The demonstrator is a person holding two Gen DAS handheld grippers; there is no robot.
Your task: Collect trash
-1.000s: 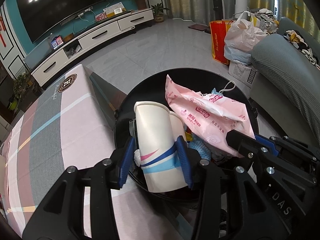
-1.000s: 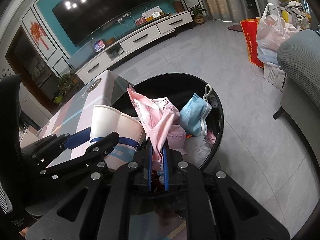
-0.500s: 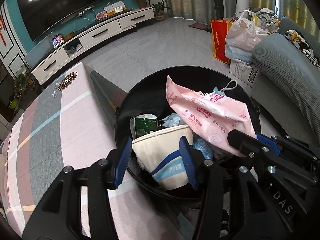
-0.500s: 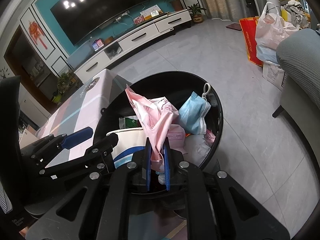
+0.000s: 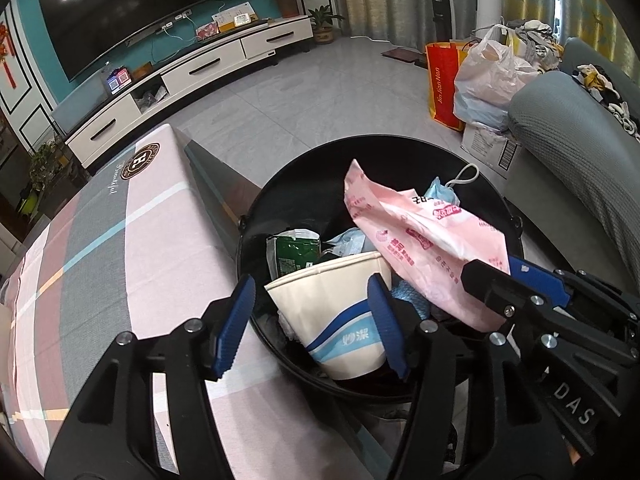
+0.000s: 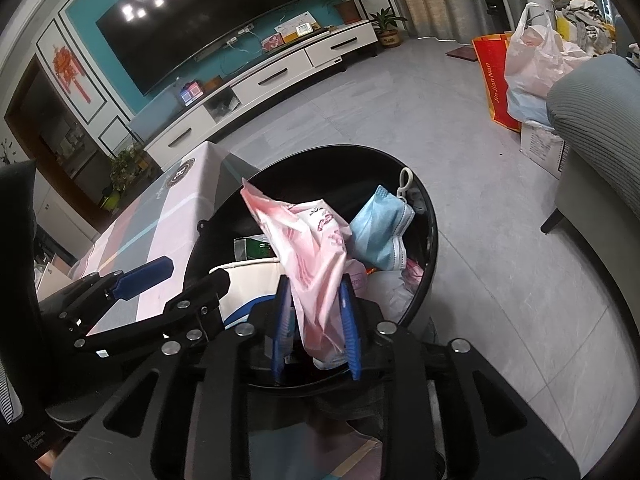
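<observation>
A round black trash bin point(image 5: 256, 236) stands on the floor just beside a table covered in a pink and grey cloth point(image 5: 120, 264), and it is nearly full. A white paper cup point(image 5: 340, 312) with a blue wave band lies tilted against the near wall of the bin, mouth toward the far side. Behind it, near the table-side wall, sits a green wrapper point(image 5: 294, 256). A pink plastic bag point(image 5: 420, 240) drapes over the heap from the middle toward the near rim, and a light blue face mask point(image 6: 384, 232) with a white ear loop rests by the far rim.

The left gripper point(image 5: 312, 320) has just been opening; its blue pads stand apart on either side of the cup, the left pad clear of it, so the cup lies loose in the bin. The right gripper point(image 6: 316, 328) has also just been opening; the bag's lower end hangs between its pads, which no longer pinch it flat.
</observation>
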